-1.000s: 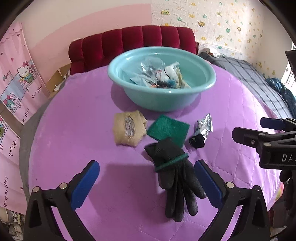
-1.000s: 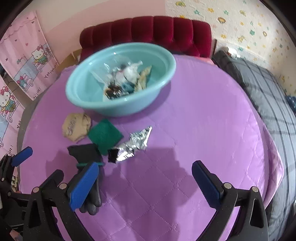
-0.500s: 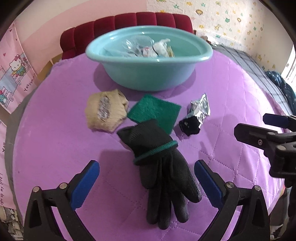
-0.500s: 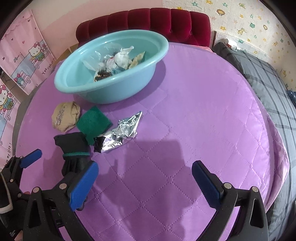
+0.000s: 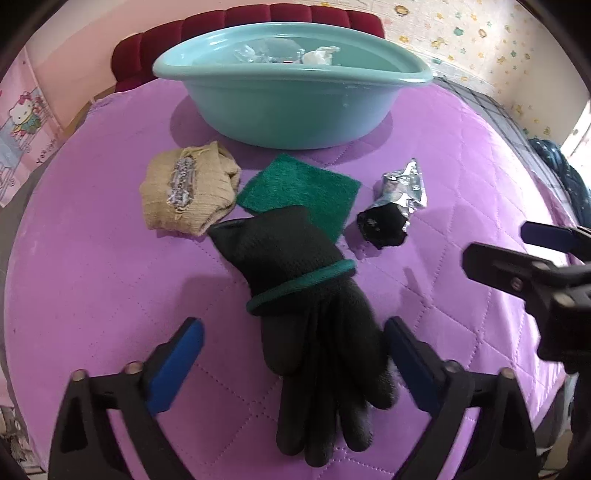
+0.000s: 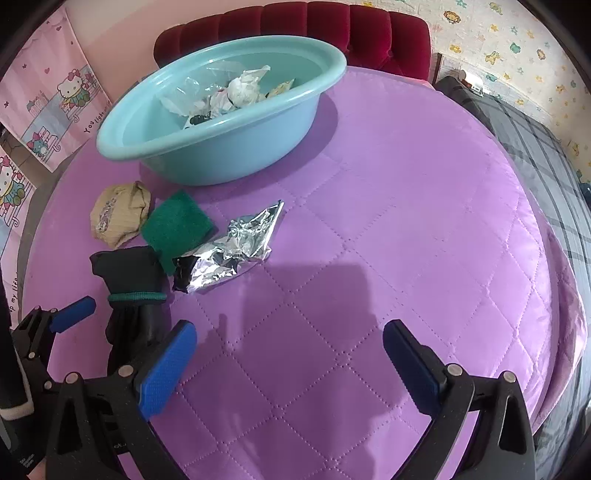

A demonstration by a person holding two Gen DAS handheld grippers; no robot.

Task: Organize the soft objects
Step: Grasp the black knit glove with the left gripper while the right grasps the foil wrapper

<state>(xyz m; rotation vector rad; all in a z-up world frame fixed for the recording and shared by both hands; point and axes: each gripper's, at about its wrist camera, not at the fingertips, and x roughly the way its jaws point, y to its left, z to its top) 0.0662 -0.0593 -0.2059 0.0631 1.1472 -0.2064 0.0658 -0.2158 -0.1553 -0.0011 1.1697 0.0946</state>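
A black glove with a green cuff band [image 5: 314, 306] lies on the purple quilted table, fingers toward me; it also shows in the right wrist view [image 6: 129, 291]. My left gripper [image 5: 293, 354] is open, its blue pads on either side of the glove's fingers. Beyond it lie a green scouring pad [image 5: 299, 190], a tan knitted bundle [image 5: 188, 188] and a crumpled foil wrapper [image 5: 395, 199]. A teal basin [image 5: 291, 107] holds plastic bags and soft bits. My right gripper [image 6: 290, 360] is open and empty over bare table, right of the glove.
A red tufted headboard [image 6: 332, 33] stands behind the table. A grey plaid bed [image 6: 535, 140] runs along the right. Pink cartoon posters [image 6: 44, 110] hang on the left. The round table's edge [image 6: 569, 314] drops off at the right.
My left gripper has dropped lower and moved forward, so the glove's fingers now lie between its pads. My right gripper has come lower toward the table too. Nothing on the table has moved.
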